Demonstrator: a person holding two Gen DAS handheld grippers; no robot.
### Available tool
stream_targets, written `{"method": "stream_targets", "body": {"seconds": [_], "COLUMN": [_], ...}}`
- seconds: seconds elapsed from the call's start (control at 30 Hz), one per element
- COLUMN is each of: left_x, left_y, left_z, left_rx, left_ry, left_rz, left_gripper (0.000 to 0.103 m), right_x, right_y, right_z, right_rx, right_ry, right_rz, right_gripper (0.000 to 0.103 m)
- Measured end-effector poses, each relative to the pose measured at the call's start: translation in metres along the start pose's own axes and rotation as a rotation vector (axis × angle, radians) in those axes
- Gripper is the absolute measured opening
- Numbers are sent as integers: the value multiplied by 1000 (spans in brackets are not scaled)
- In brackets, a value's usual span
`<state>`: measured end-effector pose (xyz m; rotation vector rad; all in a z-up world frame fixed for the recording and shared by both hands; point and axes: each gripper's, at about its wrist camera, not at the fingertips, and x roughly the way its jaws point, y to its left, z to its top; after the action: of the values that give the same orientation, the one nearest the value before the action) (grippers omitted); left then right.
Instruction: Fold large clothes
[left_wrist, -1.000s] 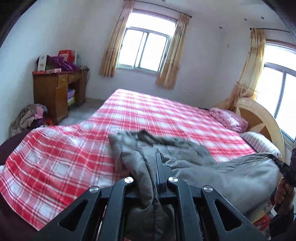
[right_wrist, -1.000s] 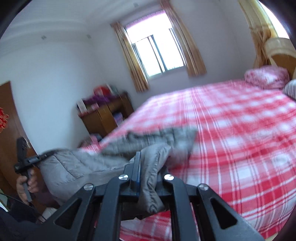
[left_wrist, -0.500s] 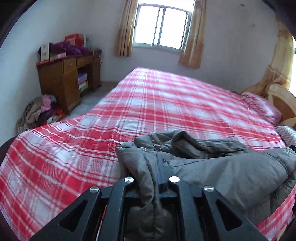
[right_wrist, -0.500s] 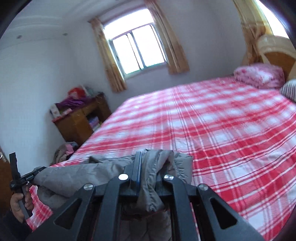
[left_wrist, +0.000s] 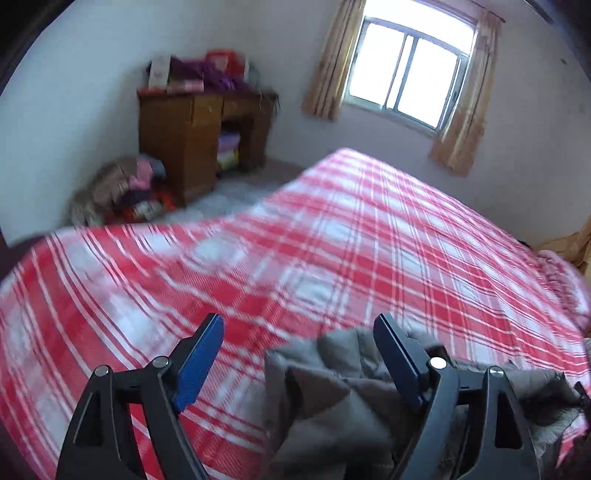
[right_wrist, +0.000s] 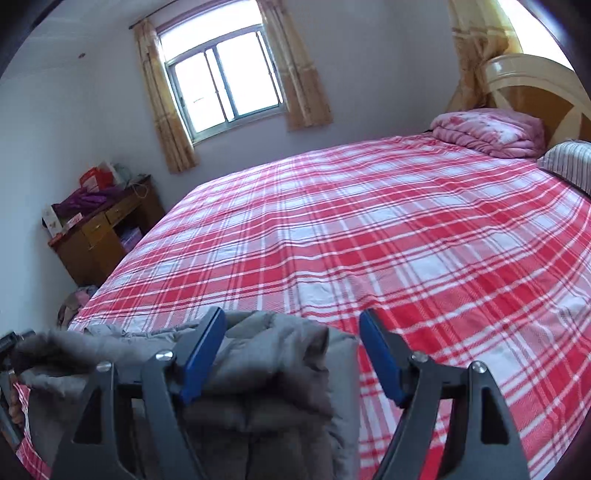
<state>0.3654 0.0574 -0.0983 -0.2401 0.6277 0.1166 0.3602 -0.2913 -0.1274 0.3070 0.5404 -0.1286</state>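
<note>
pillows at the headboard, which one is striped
The striped pillow, at the right edge of the right wrist view, nearest the camera. The pink bundle beside it, farther along the headboard, carries a mottled pink print.

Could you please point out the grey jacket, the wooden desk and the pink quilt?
grey jacket (right_wrist: 273, 373): right wrist view, bunched top.
wooden desk (left_wrist: 177, 140): left wrist view, side panel.
pink quilt (right_wrist: 491, 131): right wrist view, top fold.

Matt grey padded cloth jacket (right_wrist: 273, 354), woven plaid bedsheet (right_wrist: 388, 240), glossy wooden headboard (right_wrist: 532, 85)
</note>
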Motion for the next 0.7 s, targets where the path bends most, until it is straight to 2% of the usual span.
{"method": "stream_targets", "body": {"seconds": [0.07,0.1,0.2,0.27,0.37,0.47,0.57,0.6,0.7], "left_x": [-12,-22,-42,-50,-44,-18,11,23,55], "left_y": [-10,-18,-24,-26,-41,-73,-103,-113,-120], "left_z": [2,0,0,-2,-6,-16,-33,-39,-51], "left_rx": [42,70,41,7,31,129,234,280,331], "left_ry": [-43,-83,-196,-253,-225,-139,-78,-71,-35], "left_rz": [90,183,380,368,323,312,305,324,387], "left_gripper": [84,85,87,90,91,91,91,91,91], "right_x": [-2,-4,-21,-35,-37,-10,18,28,51], "right_y": [10,15,39,58,85,113,123,126,129], "right_z": [4,6,12,11,3,-7,-12,-14,-25], "right_rx": [-40,-57,-125,-166,-230,-304,-309,-318,-348], "right_ry": [-17,-25,-74,-124,-141,-72,-16,-3,40], "right_rz": [-71,-100,-158,-162,-108,-66,-69,-75,-103], "right_gripper": [78,78,80,87,89,89,89,89,89]}}
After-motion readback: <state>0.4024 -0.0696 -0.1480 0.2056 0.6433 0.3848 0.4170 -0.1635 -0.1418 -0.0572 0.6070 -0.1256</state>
